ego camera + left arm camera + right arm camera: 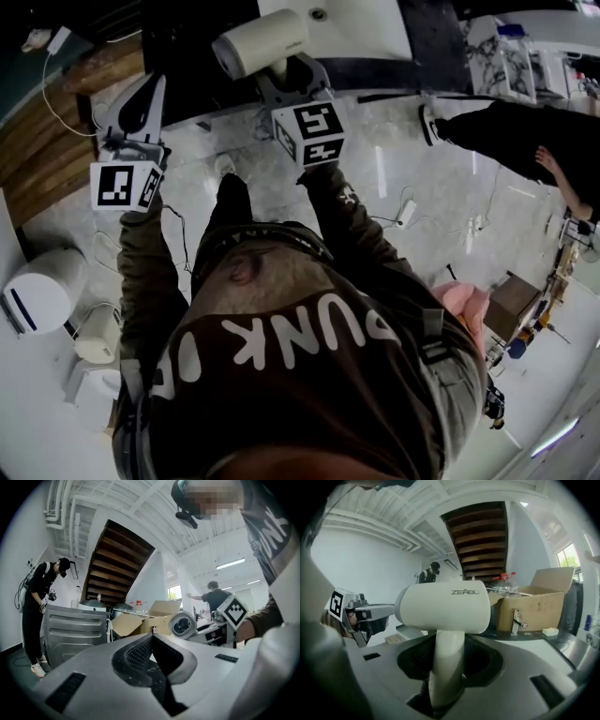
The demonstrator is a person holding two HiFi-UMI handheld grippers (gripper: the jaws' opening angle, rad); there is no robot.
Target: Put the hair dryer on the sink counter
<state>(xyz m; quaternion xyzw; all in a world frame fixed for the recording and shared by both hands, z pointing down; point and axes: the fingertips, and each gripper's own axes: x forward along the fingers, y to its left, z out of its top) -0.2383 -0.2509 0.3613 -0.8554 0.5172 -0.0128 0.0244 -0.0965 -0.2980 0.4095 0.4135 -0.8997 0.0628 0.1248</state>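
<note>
A white hair dryer [262, 42] stands upright in my right gripper [286, 73], which is shut on its handle [446, 665]. The barrel [443, 607] lies crosswise above the jaws. In the head view it hangs just short of the dark sink counter [441, 47] and the white basin [361, 28]. The faucet [516, 619] shows to the right in the right gripper view. My left gripper [148, 92] is raised at the left, apart from the dryer. Its jaws meet at the tips [151, 637] with nothing between them. From there the dryer's nozzle [183, 624] shows to the right.
An open cardboard box [536, 603] with a plastic bottle stands on the counter beside the faucet. A metal appliance [75, 630] and a person in black [40, 616] are at the left. Another person [525, 131] stands at the right. Cables [403, 216] lie on the marble floor. A round white appliance [37, 295] sits low left.
</note>
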